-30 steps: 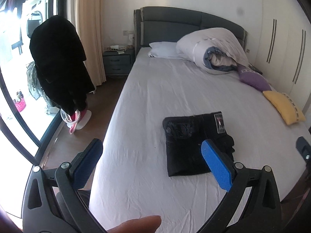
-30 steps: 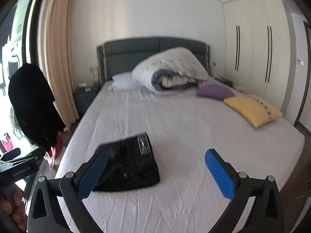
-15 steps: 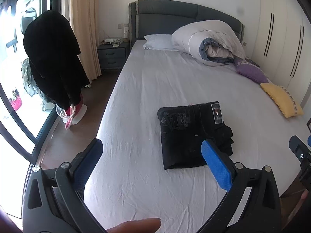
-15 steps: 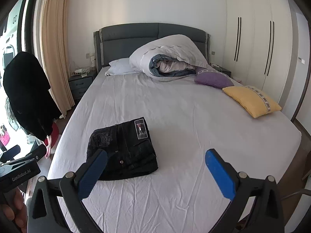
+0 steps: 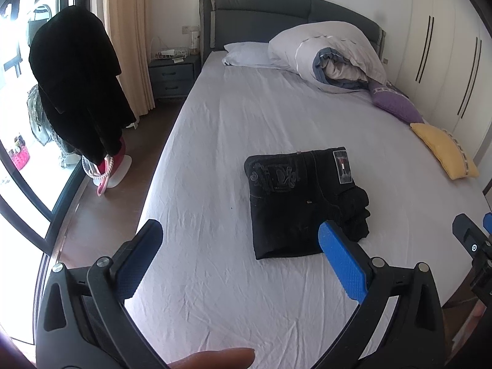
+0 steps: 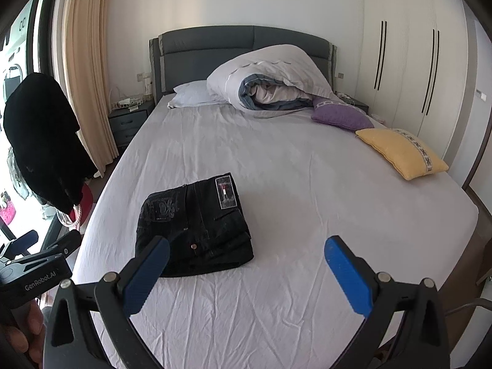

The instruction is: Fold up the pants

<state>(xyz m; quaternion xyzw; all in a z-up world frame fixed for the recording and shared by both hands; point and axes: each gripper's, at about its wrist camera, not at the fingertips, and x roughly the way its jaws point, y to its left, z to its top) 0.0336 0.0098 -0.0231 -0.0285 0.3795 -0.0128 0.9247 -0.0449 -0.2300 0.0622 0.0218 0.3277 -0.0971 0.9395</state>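
The black pants (image 5: 295,203) lie folded in a compact rectangle on the white bed sheet (image 5: 215,141), with a patch label on top. They also show in the right wrist view (image 6: 193,230). My left gripper (image 5: 240,258) is open and empty, held above the bed's near edge, short of the pants. My right gripper (image 6: 246,270) is open and empty, also held back from the pants, which lie ahead and to its left. The left gripper's body (image 6: 33,273) shows at the left edge of the right wrist view.
A rolled duvet (image 6: 267,83), a white pillow (image 6: 193,93), a purple cushion (image 6: 341,115) and a yellow cushion (image 6: 402,156) lie at the bed's far and right side. A black coat (image 5: 77,89) hangs left of the bed. A nightstand (image 5: 172,75) and wardrobe (image 6: 406,70) stand behind.
Both grippers have drawn back and risen away from the folded pants, so more of the bed shows. Both stay open and empty. The pants have not moved.
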